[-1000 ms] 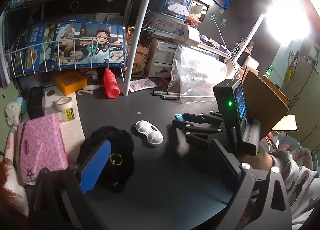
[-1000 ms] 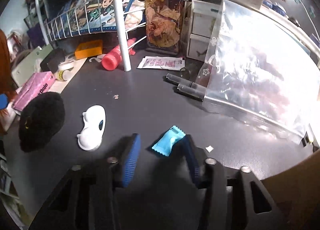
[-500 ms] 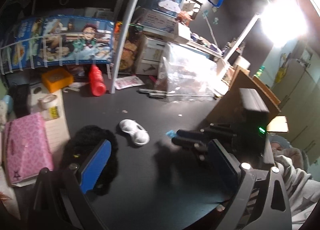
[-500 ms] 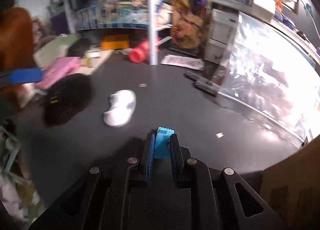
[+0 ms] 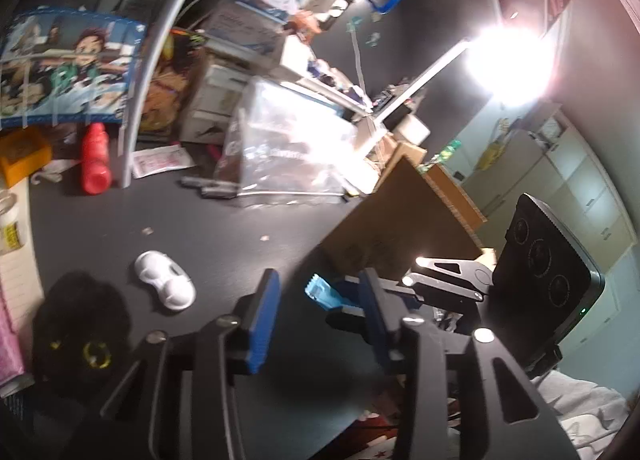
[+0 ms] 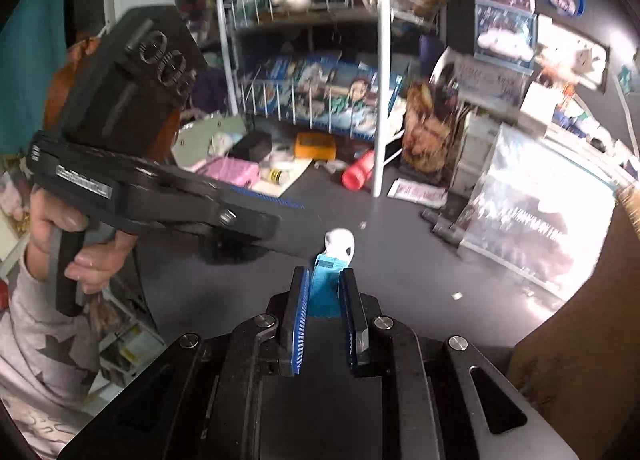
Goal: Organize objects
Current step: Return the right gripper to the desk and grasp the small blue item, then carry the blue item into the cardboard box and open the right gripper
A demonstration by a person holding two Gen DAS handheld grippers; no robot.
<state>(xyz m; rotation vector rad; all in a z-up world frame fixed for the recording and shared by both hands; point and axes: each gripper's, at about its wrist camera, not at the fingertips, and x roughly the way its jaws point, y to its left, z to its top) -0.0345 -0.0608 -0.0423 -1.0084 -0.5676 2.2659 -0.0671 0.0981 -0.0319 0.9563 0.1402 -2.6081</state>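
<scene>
Blue packet (image 6: 326,292), one, clamped in right gripper (image 6: 325,280) fingers; left gripper (image 5: 316,292) fingers spread.

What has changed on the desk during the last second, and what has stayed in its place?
The right gripper closed on the blue packet that lay on the desk and lifted it, toward the left gripper, whose fingers are apart. The white case, black pouch and red bottle did not move.
</scene>
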